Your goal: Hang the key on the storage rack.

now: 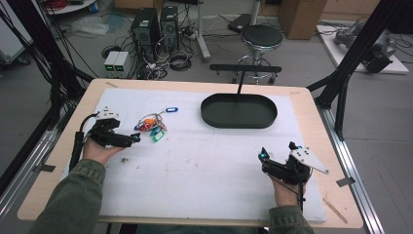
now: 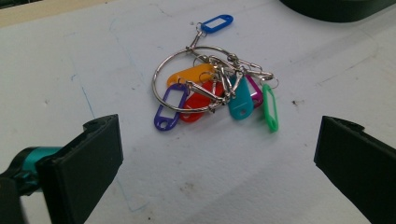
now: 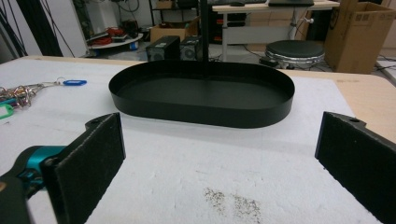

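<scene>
key ring (image 2: 187, 79): shiny bare metal, tags glossy coloured plastic | tray (image 3: 201, 95): matt black, smooth | counter (image 1: 311, 109): pale wood edge, its white cover (image 2: 233, 168) matt, grainy, smudged | my left gripper (image 2: 217, 163): pads matt black, finely rough

High view overhead; tool views low, sharing tray (image 1: 238, 111)

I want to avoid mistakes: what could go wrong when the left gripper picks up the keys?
The left gripper is open and short of the key tag bunch. The tags fan out loosely, so the jaws may pinch only one tag and the rest swing. The blue tag lies apart and might snag or drag.
</scene>
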`<act>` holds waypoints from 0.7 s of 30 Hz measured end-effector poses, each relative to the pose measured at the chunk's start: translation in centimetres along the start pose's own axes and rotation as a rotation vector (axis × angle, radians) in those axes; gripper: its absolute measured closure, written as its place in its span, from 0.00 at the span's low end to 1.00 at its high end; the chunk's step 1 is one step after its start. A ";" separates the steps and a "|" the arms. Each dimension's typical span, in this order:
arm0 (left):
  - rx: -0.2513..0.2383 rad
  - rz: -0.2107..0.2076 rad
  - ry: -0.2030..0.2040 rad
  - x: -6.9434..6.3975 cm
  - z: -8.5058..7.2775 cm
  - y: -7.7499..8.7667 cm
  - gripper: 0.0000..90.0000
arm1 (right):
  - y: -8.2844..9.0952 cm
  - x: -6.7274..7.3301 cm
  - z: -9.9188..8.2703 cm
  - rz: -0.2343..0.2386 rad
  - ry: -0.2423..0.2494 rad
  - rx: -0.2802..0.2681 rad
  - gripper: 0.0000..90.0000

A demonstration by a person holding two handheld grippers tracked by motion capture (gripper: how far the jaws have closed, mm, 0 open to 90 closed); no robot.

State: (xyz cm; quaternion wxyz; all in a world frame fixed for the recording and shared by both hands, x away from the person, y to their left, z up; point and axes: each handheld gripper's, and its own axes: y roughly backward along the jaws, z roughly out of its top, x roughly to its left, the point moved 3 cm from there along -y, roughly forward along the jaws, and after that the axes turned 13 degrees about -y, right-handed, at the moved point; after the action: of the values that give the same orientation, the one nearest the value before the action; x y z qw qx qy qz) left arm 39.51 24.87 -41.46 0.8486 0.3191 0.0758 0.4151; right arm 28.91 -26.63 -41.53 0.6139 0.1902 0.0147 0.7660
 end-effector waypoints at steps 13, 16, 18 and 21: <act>0.046 -0.038 0.021 0.6 -0.5 -1.7 0.02 | -0.1 0.0 0.0 0.008 0.001 0.000 0.01; 0.086 -0.063 -0.020 0.3 0.1 -2.5 0.02 | -0.1 0.0 0.0 0.007 0.003 0.002 0.01; 0.089 -0.072 -0.035 0.2 0.5 -2.8 0.02 | -0.1 0.0 0.0 0.008 0.003 0.007 0.01; 0.115 -0.086 -0.066 0.2 1.2 -3.4 0.02 | -0.1 0.0 0.0 0.011 0.003 0.006 0.01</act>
State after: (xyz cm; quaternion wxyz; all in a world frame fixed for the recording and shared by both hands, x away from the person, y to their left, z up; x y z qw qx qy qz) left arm 42.31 22.93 -42.58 0.8480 0.3772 0.0850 0.3624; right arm 29.02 -26.55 -41.58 0.6092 0.1910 0.0168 0.7695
